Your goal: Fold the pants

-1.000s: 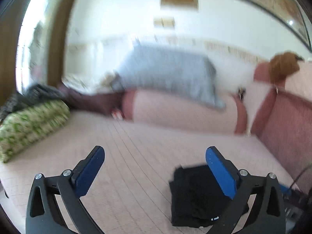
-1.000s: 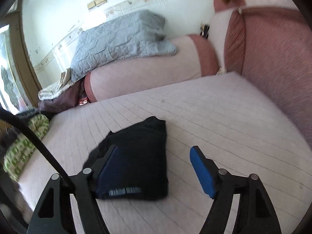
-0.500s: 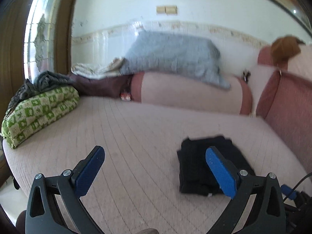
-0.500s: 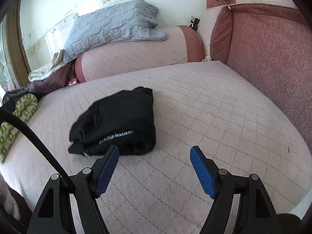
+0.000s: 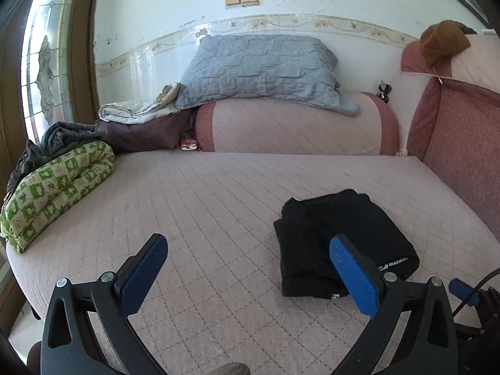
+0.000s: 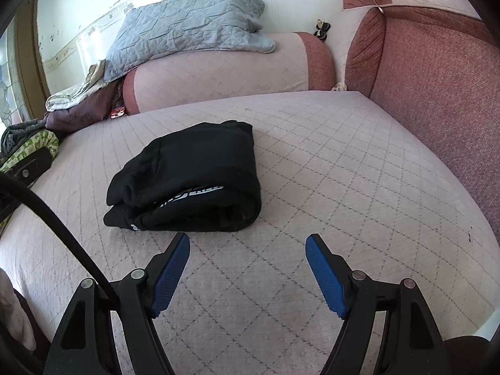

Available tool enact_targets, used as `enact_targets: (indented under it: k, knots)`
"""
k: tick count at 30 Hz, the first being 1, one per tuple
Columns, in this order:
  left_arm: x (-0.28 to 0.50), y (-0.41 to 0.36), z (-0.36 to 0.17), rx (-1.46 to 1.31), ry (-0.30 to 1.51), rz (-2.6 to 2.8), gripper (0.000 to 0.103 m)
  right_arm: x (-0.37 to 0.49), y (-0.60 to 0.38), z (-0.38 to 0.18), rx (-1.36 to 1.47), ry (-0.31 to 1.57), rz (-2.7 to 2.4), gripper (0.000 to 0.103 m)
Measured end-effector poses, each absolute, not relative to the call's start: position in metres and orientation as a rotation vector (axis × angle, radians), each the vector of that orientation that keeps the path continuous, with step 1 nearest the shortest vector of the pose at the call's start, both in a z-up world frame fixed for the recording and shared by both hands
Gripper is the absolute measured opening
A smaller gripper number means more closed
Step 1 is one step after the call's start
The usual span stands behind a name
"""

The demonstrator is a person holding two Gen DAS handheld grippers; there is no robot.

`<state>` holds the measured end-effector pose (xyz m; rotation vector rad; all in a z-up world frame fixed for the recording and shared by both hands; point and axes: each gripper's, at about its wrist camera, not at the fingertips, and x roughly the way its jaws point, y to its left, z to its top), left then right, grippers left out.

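The black pants lie folded into a compact bundle on the pink quilted bed. They also show in the right wrist view, with a white logo on the near fold. My left gripper is open and empty, raised over the bed to the left of the bundle, and its right finger overlaps the bundle's near edge in the picture. My right gripper is open and empty, just in front of the bundle and apart from it.
A pink bolster with a grey quilt on it lies at the back. A green patterned blanket sits at the left edge. A red backrest cushion borders the right side. A black cable crosses the right view.
Both grippers have pulled back from the folded pants and stayed open. The bundle now lies further ahead in both views and has not changed shape.
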<state>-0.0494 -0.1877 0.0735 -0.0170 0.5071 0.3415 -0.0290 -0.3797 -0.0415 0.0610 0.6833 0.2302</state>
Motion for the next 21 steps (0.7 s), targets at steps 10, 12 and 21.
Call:
enact_targets:
  k: [10,12,21]
  knots:
    - [-0.038,-0.180,0.055,-0.011,0.656,0.317,0.103,-0.028,-0.379,-0.038,0.087,0.665,0.259,0.084]
    - [-0.034,-0.175,0.049,-0.045,0.696,0.306,0.103,-0.023,-0.381,-0.041,0.089,0.676,0.245,0.084]
    - [-0.025,-0.161,0.035,-0.185,0.797,0.268,0.103,-0.017,-0.389,-0.045,0.144,0.706,0.243,0.085]
